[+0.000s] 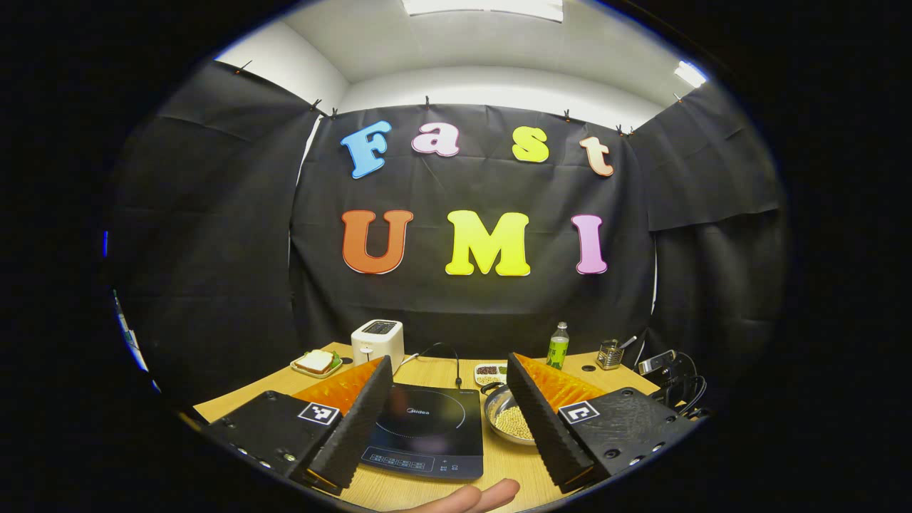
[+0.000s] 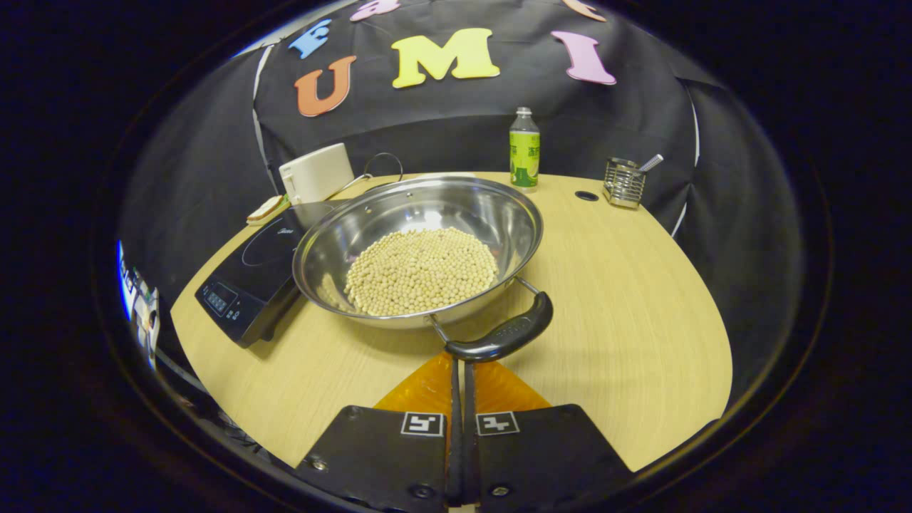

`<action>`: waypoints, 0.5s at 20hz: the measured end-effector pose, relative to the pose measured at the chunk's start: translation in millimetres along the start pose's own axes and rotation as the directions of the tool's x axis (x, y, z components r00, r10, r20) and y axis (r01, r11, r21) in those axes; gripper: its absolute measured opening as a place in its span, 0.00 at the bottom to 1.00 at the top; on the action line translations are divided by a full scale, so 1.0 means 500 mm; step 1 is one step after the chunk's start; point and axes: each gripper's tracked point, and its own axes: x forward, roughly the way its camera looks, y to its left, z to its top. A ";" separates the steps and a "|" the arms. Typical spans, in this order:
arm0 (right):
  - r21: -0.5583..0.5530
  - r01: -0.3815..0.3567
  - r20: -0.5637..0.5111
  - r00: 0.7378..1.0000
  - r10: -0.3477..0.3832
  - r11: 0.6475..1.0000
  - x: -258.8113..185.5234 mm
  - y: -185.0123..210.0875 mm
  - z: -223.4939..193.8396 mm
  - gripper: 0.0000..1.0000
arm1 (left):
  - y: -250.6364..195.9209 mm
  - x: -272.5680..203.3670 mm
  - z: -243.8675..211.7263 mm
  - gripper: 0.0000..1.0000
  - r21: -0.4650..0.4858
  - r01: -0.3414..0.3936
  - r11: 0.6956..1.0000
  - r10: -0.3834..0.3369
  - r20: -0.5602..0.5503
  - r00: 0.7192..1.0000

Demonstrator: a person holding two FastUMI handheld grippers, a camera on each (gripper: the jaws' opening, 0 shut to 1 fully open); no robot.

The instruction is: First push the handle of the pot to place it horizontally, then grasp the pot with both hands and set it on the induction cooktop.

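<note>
A pale wooden counter (image 2: 627, 285) sits inside a black-draped booth. Your pot (image 2: 420, 242), a wide shiny steel pan holding a layer of small pale beans, rests on the counter just beside the induction cooktop (image 2: 249, 274), its rim overhanging the cooktop's near corner. Expect it to be stiff, slick-walled and fairly heavy, with loose contents that will roll if you tip it. The dark handle (image 2: 502, 335) looks the safest hold; a second one on the far side is probably there, though hidden. Your right gripper (image 2: 459, 370) has its fingers pressed together, tips at the handle. Your left gripper (image 1: 445, 420) hangs spread wide over the cooktop.
</note>
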 end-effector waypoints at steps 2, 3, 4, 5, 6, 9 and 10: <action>-0.027 0.007 0.005 1.000 -0.007 1.000 -0.011 -0.004 0.006 0.04 | 0.004 0.009 -0.007 0.96 0.005 -0.001 1.000 0.001 -0.010 1.000; -0.049 -0.001 0.011 1.000 0.001 0.999 -0.017 0.000 0.012 0.00 | 0.003 0.014 -0.011 0.96 0.009 -0.002 1.000 0.002 -0.014 1.000; -0.046 -0.006 0.031 0.999 0.008 0.999 -0.022 0.010 0.021 0.01 | 0.004 0.018 -0.013 0.96 0.012 -0.004 1.000 0.004 -0.018 1.000; -0.047 -0.005 0.034 0.999 0.006 0.999 -0.023 0.010 0.027 0.01 | 0.003 0.024 -0.013 0.96 0.014 -0.004 1.000 0.004 -0.019 1.000; -0.055 -0.005 0.038 0.999 0.007 0.998 -0.024 0.008 0.035 0.00 | 0.001 0.029 -0.014 0.96 0.014 -0.003 1.000 0.004 -0.021 1.000; -0.052 -0.010 0.025 1.000 0.011 0.999 -0.015 0.002 0.044 0.01 | -0.012 0.049 -0.014 0.87 0.017 0.015 1.000 -0.015 -0.030 0.999; -0.048 -0.007 0.024 1.000 0.008 0.999 -0.011 -0.006 0.046 0.01 | -0.015 0.055 -0.011 0.86 0.022 0.019 1.000 -0.018 -0.029 0.999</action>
